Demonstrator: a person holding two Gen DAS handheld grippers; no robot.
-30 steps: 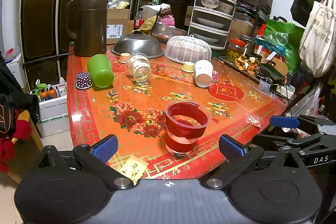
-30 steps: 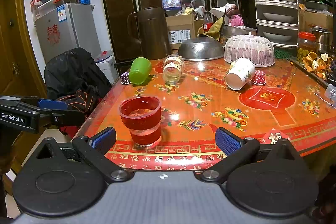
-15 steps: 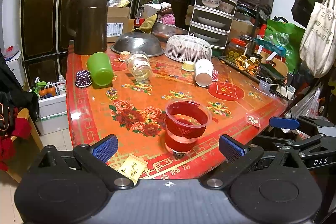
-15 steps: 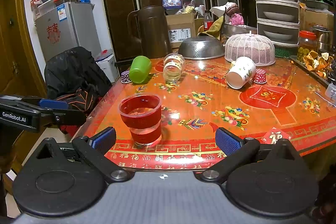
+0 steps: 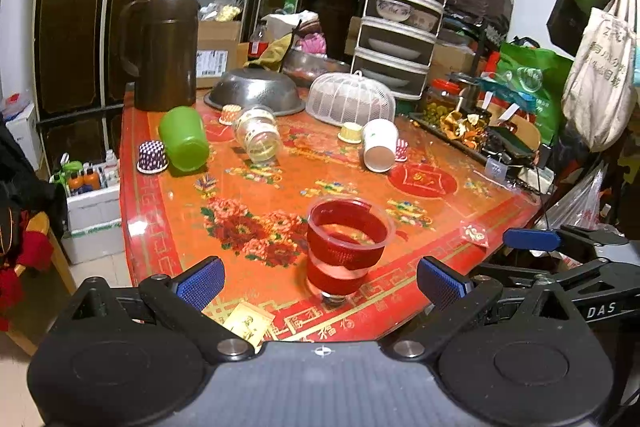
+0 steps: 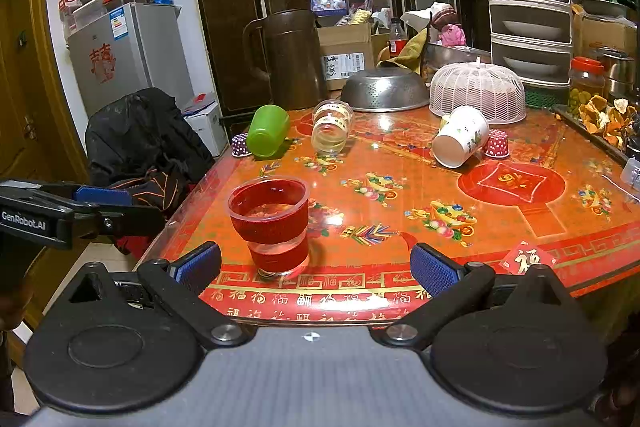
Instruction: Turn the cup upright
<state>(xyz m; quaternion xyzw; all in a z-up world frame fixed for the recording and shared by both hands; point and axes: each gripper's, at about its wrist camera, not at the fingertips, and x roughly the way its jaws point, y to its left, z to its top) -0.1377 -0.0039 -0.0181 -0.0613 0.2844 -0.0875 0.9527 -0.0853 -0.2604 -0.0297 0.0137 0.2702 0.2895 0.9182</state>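
A clear plastic cup with a red band [image 5: 346,247] stands upright near the table's front edge; it also shows in the right wrist view [image 6: 272,225]. Farther back three cups lie on their sides: a green cup [image 5: 184,139] [image 6: 267,131], a clear cup with a yellow print [image 5: 258,135] [image 6: 332,127], and a white paper cup [image 5: 379,145] [image 6: 460,142]. My left gripper [image 5: 320,279] is open and empty, just short of the red cup. My right gripper [image 6: 316,265] is open and empty, at the table's front edge.
A dark jug [image 5: 166,53], an upturned metal bowl [image 5: 254,91] and a white mesh food cover [image 5: 350,99] stand at the back. Small patterned cupcake cups [image 5: 152,157] [image 6: 496,143] sit by the lying cups. A tray of peels [image 5: 472,127] lines the right edge.
Both grippers have drifted back slightly; the cups have not moved.
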